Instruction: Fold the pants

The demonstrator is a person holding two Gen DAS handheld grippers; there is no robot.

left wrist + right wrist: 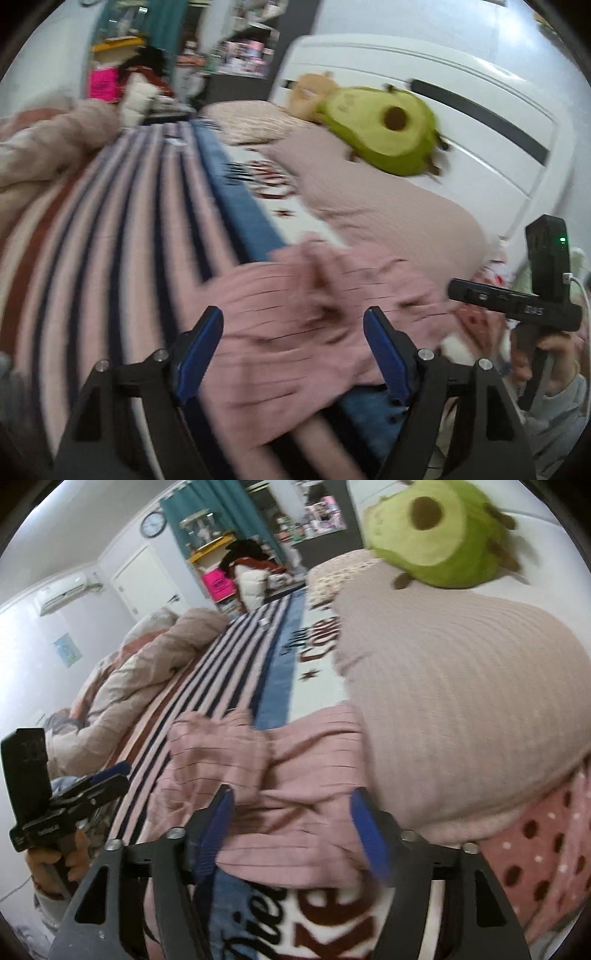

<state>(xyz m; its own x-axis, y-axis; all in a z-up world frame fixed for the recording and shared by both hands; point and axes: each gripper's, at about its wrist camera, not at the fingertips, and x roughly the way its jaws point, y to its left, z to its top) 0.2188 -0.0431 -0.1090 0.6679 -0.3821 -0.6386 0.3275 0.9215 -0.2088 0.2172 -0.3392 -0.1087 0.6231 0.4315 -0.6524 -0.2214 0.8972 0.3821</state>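
The pants [325, 325] are looking soft, light and limp, a thin ribbed knit that is likely to sag and bunch wherever it is lifted. My judgement is that a pinch on an outer edge, at the waistband or a leg hem, would be giving the cleanest hold, since a grab in the rumpled middle would be gathering several layers at once. Which end is the waist I cannot tell from the crumple. They are pale pink with fine dark lines, and they are lying in a creased heap on the striped blanket [110, 236], near the edge of the bed, with their far side touching the big beige pillow [461, 701].

The left gripper [293, 354] is hanging just above the heap with its blue-padded fingers spread wide and nothing between them. The right gripper [291, 830] is hovering over the same heap from the other side, equally wide and empty.

Beyond the pillow an avocado plush [380, 129] is resting against the white headboard [480, 92], and a rumpled duvet [147, 672] is piled along the far side of the bed.
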